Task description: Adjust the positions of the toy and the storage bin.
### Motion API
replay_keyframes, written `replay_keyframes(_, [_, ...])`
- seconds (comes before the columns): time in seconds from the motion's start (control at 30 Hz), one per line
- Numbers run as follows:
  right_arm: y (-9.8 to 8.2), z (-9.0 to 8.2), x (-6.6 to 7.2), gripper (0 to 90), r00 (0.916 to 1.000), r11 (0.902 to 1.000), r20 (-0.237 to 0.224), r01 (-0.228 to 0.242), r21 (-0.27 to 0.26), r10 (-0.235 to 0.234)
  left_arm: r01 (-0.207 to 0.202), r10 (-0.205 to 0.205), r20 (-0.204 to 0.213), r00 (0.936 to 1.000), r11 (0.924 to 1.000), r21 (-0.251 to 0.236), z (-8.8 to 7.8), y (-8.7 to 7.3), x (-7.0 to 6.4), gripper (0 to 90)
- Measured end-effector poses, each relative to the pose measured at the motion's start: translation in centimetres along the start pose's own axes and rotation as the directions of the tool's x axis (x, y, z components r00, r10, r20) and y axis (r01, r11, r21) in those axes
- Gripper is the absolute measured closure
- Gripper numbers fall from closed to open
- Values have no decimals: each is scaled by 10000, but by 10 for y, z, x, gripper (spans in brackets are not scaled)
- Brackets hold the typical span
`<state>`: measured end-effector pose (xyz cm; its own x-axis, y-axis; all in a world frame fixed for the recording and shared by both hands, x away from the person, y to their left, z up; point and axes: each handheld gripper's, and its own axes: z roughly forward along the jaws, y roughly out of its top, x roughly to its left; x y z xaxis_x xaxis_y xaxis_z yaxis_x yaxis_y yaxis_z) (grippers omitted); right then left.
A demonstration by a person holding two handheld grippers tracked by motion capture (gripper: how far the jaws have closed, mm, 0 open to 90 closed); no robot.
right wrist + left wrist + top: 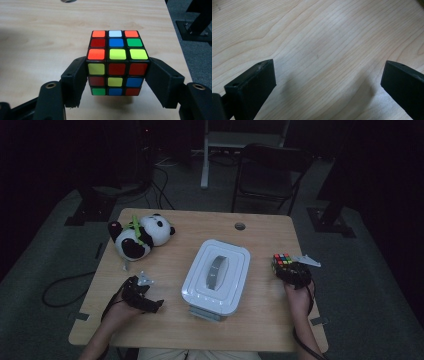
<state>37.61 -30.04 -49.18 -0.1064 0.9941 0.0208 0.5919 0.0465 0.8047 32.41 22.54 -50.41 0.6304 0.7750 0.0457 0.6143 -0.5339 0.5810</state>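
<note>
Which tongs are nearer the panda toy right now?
Left. The left tongs sit just in front of the panda toy, jaws open over bare table. The right tongs are across the table, gripping the puzzle cube.

Scrambled puzzle cube [117,65] clamped upright between hand-held gripper [117,75] jaws.

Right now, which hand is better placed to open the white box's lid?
Left. The left tool stands open and empty over bare table, just left of the white box. The right tool is shut on the puzzle cube.
</note>
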Motion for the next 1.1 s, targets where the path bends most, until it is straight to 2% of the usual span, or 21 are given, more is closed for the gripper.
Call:
replay_keyframes(0.17, [-24, -23, -2, 342, 9997, 9998, -153, 164, -113, -165, 95, -96, 39, 9999, 9999, 52, 0, -3, 4, 4])
replay_keyframes(0.37, [-53, -51, 0, 342, 9997, 9994, -77, 222, -273, -224, -119, 118, 52, 9999, 9997, 211, 0, -7, 2, 5])
replay_keyframes(0.5, [-65, -66, 5, 342, 9991, 9987, 144, 400, -316, -396, -148, 146, 75, 9999, 9995, 276, -1, -10, 1, 4])
replay_keyframes(0.73, [-84, -84, 7, 341, 9995, 9978, -177, 239, -619, -251, 16, -18, 132, 9999, 9999, 139, -3, -15, 3, 4])
replay_keyframes(0.87, [-87, -86, 6, 340, 9997, 9973, -171, 137, -725, -150, 71, -74, 152, 9999, 9998, 181, -3, -16, 3, 4])
replay_keyframes(0.9, [-87, -88, 7, 272, 9994, 9950, -217, 261, -964, -283, 57, -61, 165, 9998, 9997, 240, -2, -17, 3, 4])
replay_keyframes(0.93, [-85, -89, 8, 249, 9990, 9940, -211, 366, -1029, -389, 33, -37, 176, 9998, 9997, 246, -2, -17, 4, 4])
replay_keyframes(1.0, [-80, -93, 10, 230, 9979, 9878, -127, 617, -1432, -642, 58, -63, 191, 9998, 9997, 249, -1, -17, 4, 4])
replay_keyframes(1.1, [-72, -99, 15, 206, 9945, 9751, -398, 865, -2040, -965, 107, -113, 250, 9996, 9996, 251, -1, -16, 6, 5])
